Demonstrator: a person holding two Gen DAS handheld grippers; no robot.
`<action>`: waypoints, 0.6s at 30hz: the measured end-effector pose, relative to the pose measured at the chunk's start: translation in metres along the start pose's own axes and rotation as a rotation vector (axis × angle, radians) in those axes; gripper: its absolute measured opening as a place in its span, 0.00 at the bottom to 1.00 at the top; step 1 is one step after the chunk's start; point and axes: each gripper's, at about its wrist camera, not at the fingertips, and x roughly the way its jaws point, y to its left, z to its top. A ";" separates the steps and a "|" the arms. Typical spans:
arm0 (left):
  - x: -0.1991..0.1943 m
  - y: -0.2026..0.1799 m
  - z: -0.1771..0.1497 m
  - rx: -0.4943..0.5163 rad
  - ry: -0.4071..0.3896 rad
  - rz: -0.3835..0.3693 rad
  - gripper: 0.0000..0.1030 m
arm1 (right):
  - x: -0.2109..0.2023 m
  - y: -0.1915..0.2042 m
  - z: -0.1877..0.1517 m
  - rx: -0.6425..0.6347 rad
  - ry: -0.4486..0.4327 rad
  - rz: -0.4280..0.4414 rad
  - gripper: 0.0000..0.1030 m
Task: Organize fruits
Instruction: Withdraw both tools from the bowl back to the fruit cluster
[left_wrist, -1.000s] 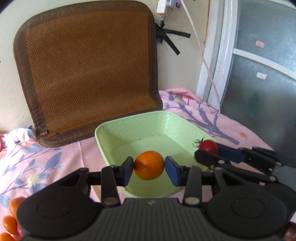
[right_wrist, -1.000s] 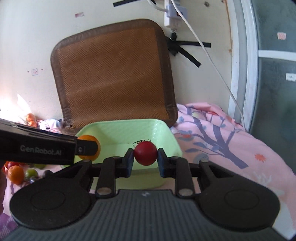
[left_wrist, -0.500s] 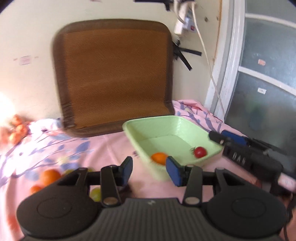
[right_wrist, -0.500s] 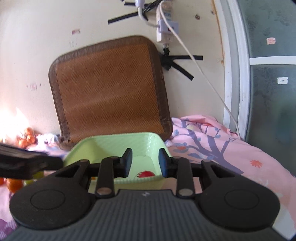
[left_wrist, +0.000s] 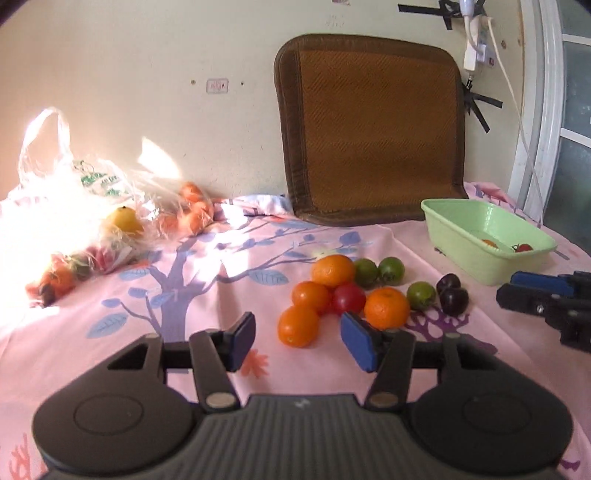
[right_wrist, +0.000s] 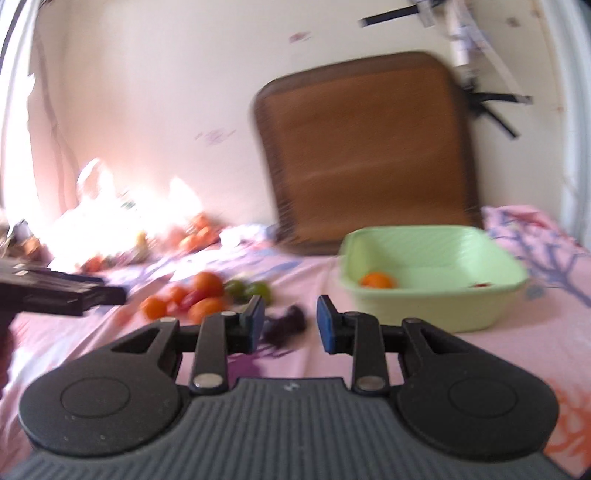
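Observation:
A light green basin (left_wrist: 487, 236) stands at the right on the pink cloth and holds an orange (right_wrist: 376, 280) and a red tomato (left_wrist: 523, 247). A cluster of oranges (left_wrist: 298, 325), a red tomato (left_wrist: 348, 298), green fruits (left_wrist: 391, 269) and dark plums (left_wrist: 453, 300) lies left of the basin. My left gripper (left_wrist: 297, 341) is open and empty, just in front of the nearest orange. My right gripper (right_wrist: 290, 325) is open and empty, facing the dark plums (right_wrist: 286, 325); that view is blurred. It also shows in the left wrist view (left_wrist: 546, 299).
A brown woven mat (left_wrist: 373, 125) leans on the wall behind the basin. A plastic bag with more fruit (left_wrist: 74, 206) lies at the back left in bright sunlight. A white cable and power strip (left_wrist: 476, 40) hang on the wall at right.
Both grippers let go of the orange and the tomato, which now lie in the basin. Both have pulled back and swung left toward the fruit cluster on the cloth.

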 end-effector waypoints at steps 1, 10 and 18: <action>0.006 0.001 -0.001 -0.006 0.010 -0.003 0.51 | 0.006 0.009 0.000 -0.021 0.022 0.012 0.33; 0.031 0.008 -0.007 -0.039 0.057 -0.021 0.46 | 0.046 0.040 -0.002 -0.102 0.127 -0.008 0.33; 0.029 0.011 -0.010 -0.057 0.056 -0.046 0.29 | 0.076 0.059 0.001 -0.168 0.164 0.030 0.33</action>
